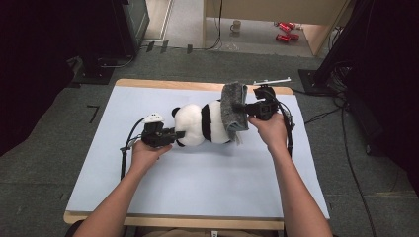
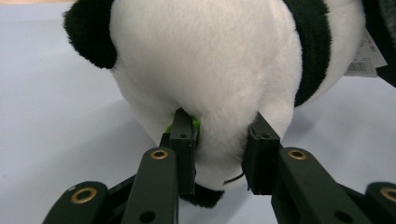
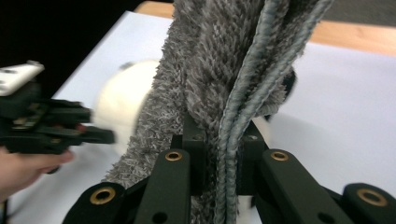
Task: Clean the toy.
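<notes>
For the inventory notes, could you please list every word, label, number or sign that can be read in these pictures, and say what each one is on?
No text can be read here.
White tag on the toy panda: printed lines and what looks like a barcode, too small and blurred to read.
Red cans on the floor beyond the table: any print is too small to read.
Grey towel: no writing visible.
</notes>
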{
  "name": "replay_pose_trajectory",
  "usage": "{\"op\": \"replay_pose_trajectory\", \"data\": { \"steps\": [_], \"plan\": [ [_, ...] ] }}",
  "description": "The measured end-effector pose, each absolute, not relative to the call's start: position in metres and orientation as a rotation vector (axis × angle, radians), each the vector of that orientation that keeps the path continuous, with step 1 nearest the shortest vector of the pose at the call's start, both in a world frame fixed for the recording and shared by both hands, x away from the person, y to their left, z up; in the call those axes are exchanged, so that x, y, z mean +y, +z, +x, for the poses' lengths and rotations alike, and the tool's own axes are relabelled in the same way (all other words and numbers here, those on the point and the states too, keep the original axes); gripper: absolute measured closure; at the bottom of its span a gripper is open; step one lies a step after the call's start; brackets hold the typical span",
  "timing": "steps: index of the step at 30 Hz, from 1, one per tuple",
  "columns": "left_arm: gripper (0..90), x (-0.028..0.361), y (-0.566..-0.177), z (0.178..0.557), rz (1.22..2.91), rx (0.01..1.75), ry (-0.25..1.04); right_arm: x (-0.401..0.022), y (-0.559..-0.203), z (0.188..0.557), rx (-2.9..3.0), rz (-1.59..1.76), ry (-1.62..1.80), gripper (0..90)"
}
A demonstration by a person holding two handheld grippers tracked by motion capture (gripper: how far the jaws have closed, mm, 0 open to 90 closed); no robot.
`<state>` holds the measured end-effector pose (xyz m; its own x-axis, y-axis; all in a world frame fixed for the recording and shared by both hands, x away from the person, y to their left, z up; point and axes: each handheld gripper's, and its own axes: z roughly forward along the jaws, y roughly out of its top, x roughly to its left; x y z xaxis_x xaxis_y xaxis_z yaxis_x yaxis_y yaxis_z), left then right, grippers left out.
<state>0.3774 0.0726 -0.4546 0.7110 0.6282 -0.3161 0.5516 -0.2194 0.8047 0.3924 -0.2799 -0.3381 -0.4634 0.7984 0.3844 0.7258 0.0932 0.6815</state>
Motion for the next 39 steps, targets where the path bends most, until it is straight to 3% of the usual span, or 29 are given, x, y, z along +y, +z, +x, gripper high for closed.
{"op": "replay_pose_trajectory", "data": {
  "steps": [8,24,29,39],
  "plan": [
    [72.0,0.095,-0.437,0.358,1.921,0.884,-0.017,-0.237,-0.313,0.377,2.37,1.433,1.389,79.6],
    [68.9,0.092,-0.441,0.362,1.903,0.952,-0.009,-0.119,-0.368,0.39,2.607,1.306,1.26,79.4],
    [68.7,0.086,-0.448,0.364,1.925,1.024,-0.04,-0.114,-0.383,0.394,2.606,1.298,1.113,80.4],
    [68.7,0.088,-0.451,0.369,1.913,1.024,-0.048,-0.155,-0.375,0.397,2.531,1.37,1.006,80.4]
  ]
}}
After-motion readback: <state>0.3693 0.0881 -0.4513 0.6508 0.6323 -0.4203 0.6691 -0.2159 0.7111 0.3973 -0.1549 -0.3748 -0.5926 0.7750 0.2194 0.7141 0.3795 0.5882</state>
